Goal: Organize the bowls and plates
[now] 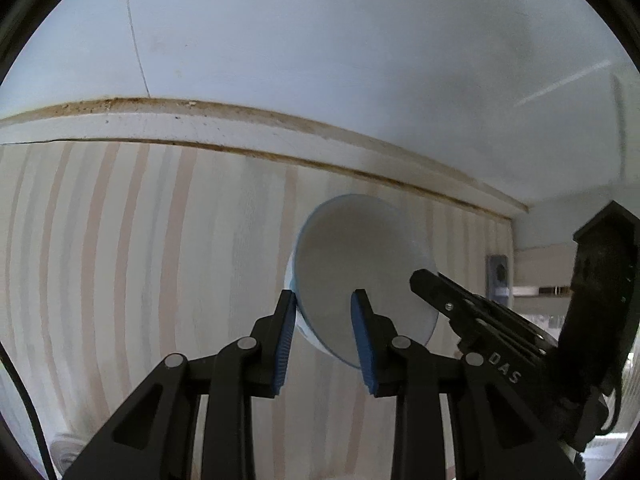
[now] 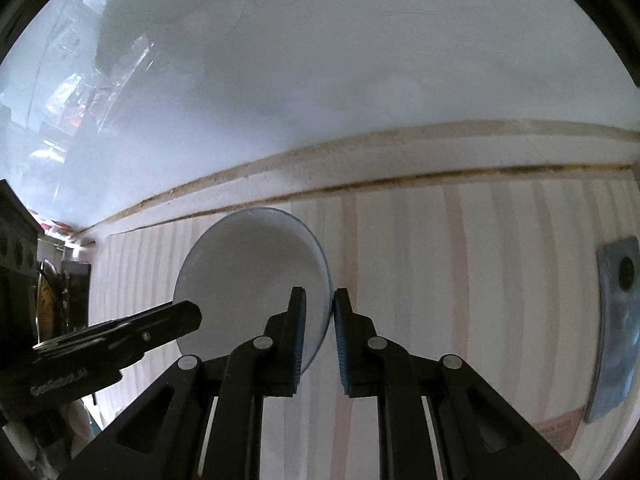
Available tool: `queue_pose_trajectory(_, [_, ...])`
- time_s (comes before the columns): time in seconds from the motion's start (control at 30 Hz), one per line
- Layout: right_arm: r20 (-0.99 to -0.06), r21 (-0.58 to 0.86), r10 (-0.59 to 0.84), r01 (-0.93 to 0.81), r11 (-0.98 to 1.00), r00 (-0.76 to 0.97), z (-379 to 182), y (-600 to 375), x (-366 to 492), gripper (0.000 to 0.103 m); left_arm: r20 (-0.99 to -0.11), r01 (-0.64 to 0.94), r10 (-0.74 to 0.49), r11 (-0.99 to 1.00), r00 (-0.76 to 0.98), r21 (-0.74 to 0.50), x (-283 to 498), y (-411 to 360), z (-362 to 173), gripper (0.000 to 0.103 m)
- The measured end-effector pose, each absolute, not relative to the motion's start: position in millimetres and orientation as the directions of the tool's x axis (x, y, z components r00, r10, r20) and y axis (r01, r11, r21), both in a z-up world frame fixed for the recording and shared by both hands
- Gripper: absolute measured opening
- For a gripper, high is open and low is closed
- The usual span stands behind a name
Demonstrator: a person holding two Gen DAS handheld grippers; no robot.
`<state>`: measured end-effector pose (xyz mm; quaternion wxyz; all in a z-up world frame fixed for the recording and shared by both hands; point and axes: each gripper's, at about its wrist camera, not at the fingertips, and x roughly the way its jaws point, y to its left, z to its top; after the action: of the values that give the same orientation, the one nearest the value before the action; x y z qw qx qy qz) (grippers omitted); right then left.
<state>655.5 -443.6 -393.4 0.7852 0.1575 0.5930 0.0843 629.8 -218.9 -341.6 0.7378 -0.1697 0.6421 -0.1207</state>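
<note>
Between the fingers of the left gripper [image 1: 324, 336], left wrist view: one pale bowl [image 1: 360, 272] with a blue rim, raised off any tabletop, its opening turned toward the camera. Left gripper pinching the bowl's wall, one blue pad outside, the other inside. Beyond it, striped wallpaper [image 1: 120, 260] and a stained white moulding [image 1: 200, 128]. To the right of the fingers, the right gripper reaches in at the opposite rim.

Right wrist view: same bowl [image 2: 248, 276], just ahead and left of the right gripper [image 2: 320, 338]. Fingers nearly pressed together with the rim's edge between them; whether both pads bear on it, cannot tell for certain, though it reads as a pinch. To the left, the left gripper [image 2: 176, 320] enters low. Far right, a blue socket plate [image 2: 616, 320] on the wall.

Handling note, a judgement: keep both grips firm and move the hands together. Both grippers point forward and slightly upward, converging on the bowl.
</note>
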Motion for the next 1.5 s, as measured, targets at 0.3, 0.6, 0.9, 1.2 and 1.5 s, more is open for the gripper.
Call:
queue_pose_trajectory(0.3, [-0.89,0.343,0.302,0.065,0.937,0.343,-338.1,-460.0,588.3,0.016,-0.893,0.059,-0.409,0.912,0.187,-0.406,571.8,-234.8,-284.6,0.025])
queue_pose_trajectory(0.6, [-0.857,0.361,0.306,0.06,0.93,0.415,-266.0,-478.8,498.5,0.016,-0.87,0.151,-0.437,0.899,0.227,-0.412,500.0,-246.1,-221.4,0.025])
queue_pose_trajectory(0.9, [-0.855,0.361,0.312,0.045,0.931,0.414,-235.8,-470.0,405.5,0.016,-0.878,0.174,-0.44,0.895,0.189,-0.411,435.1,-249.9,-217.7,0.025])
queue_pose_trajectory(1.2, [-0.874,0.387,0.337,0.083,0.918,0.352,-276.1,-458.0,360.3,0.016,-0.909,0.178,-0.398,0.91,0.122,-0.375,401.2,-247.9,-255.9,0.025])
queue_pose_trajectory(1.5, [-0.892,0.378,0.336,0.092,0.921,0.303,-309.5,-451.5,346.9,0.016,-0.938,0.197,-0.335,0.929,0.086,-0.314,387.3,-255.7,-288.5,0.025])
